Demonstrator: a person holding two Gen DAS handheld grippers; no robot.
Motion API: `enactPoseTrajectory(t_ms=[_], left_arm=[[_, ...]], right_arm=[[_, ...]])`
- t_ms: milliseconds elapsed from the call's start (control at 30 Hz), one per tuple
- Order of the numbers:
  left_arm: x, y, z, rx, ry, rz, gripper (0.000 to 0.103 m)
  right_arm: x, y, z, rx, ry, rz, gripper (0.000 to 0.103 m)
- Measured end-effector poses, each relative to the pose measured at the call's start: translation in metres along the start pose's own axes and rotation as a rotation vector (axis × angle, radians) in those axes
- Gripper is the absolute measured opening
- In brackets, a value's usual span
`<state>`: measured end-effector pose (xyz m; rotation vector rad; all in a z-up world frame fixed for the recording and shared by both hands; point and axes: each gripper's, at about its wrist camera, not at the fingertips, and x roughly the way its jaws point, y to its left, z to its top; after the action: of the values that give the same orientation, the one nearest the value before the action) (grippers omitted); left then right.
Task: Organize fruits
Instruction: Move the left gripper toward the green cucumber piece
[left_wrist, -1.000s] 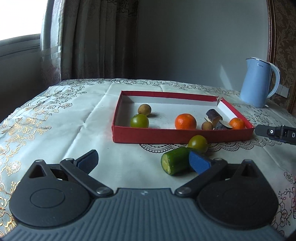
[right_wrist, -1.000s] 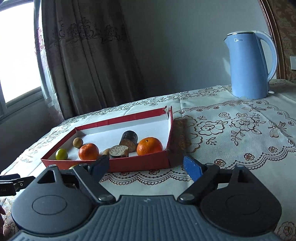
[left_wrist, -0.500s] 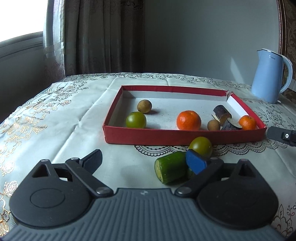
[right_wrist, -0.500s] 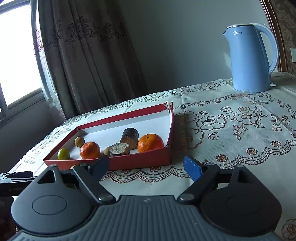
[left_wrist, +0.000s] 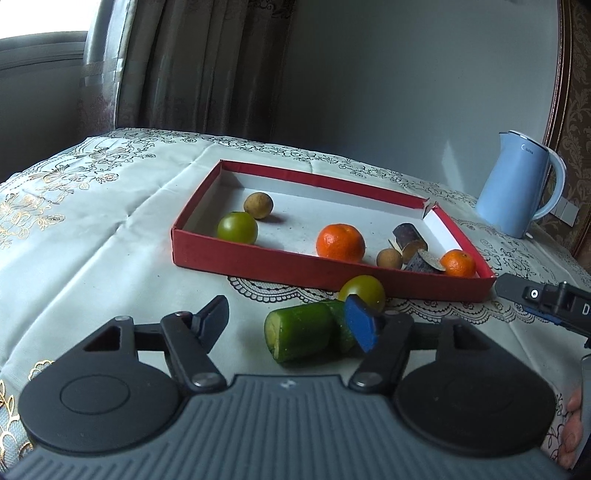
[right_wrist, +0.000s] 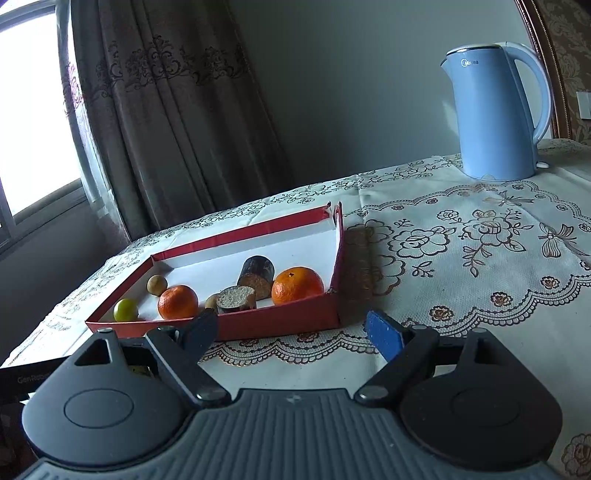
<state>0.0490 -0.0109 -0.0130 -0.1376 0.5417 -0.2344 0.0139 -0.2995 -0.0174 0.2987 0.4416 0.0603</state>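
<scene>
Change, left view: nearer to the cucumber pieces (left_wrist: 306, 334) than a second ago; viewpoint lower and rolled; green pieces now larger and partly between the jaws.
Change, right view: barely shifted over the same second; red tray (right_wrist: 280, 323) in much the same place ahead.
Meaning for task: judged an approach for picking up the loose produce on the desk (left_wrist: 110, 266), not yet a grasp; tray contents undisturbed.
Left gripper (left_wrist: 291, 325) pose: low over the cloth, aimed toward the tray's near wall, tilted; jaws spread wide, nothing pinched; blue pad overlapping the right end of the cucumber pieces in the view, contact not certain.
Loose items: cucumber pieces lying on their sides on the cloth, cut face toward the camera; yellow-green fruit (left_wrist: 364, 290) just behind them, close against the tray's near wall, outside it.
Tray contents, left to right: green fruit (left_wrist: 237, 227), brown round fruit (left_wrist: 258, 205), large orange (left_wrist: 340, 242), small brown fruit (left_wrist: 389, 257), two dark cut pieces (left_wrist: 409, 236), small orange (left_wrist: 458, 263).
Right gripper (right_wrist: 291, 332) pose: hovering before the tray's near right corner, roughly level; jaws spread, empty.
Background: blue kettle (right_wrist: 493, 110) well apart at the far right of the desk.
</scene>
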Motion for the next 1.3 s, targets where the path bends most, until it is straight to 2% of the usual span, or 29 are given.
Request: enactPoseTrajectory(t_ms=[167,300,500,667,700,867,933,1000,1033,1100,1233,1267,1300], left_arm=[[-0.004,-0.003,-0.003,0.010,-0.016,-0.042,0.040],[-0.006,-0.001,-0.004,-0.004,-0.025,-0.037,0.034],[-0.010,0.004,-0.005,-0.034,-0.033,-0.046,0.031],[-0.019,-0.002,-0.006,0.007,-0.076,-0.019,0.026],[-0.020,-0.002,-0.006,0.014,-0.082,-0.016,0.008],[-0.024,-0.003,-0.005,0.058,-0.061,-0.017,0.008],[-0.026,-0.002,-0.006,0.051,-0.043,-0.035,0.022],[-0.031,0.001,-0.010,0.042,-0.041,-0.044,0.086],[-0.036,0.002,-0.012,0.042,-0.069,-0.035,0.095],[-0.042,0.002,-0.013,0.078,-0.092,-0.043,0.097],[-0.036,-0.002,-0.005,0.210,-0.052,-0.102,0.095],[-0.032,-0.004,-0.003,0.261,-0.019,-0.131,0.093],[-0.026,-0.006,0.000,0.322,0.017,-0.166,0.085]], right_arm=[[0.000,-0.001,0.000,0.007,0.002,-0.001,0.088],[0.001,-0.003,0.001,0.019,0.004,-0.001,0.088],[0.001,-0.004,0.001,0.030,0.005,-0.002,0.088],[0.001,-0.005,0.000,0.037,0.001,0.000,0.088],[0.000,-0.005,0.000,0.037,0.002,0.000,0.088],[0.001,-0.005,0.000,0.036,0.002,0.000,0.088],[0.001,-0.005,0.000,0.037,0.003,0.000,0.088],[0.000,-0.005,0.000,0.037,0.003,0.000,0.088],[0.000,-0.005,0.000,0.038,0.002,-0.001,0.088],[0.000,-0.005,0.000,0.040,0.001,-0.001,0.088],[0.001,-0.005,0.000,0.036,0.009,0.000,0.088],[0.001,-0.005,0.000,0.038,0.008,-0.001,0.088],[0.001,-0.005,0.000,0.041,0.006,-0.002,0.088]])
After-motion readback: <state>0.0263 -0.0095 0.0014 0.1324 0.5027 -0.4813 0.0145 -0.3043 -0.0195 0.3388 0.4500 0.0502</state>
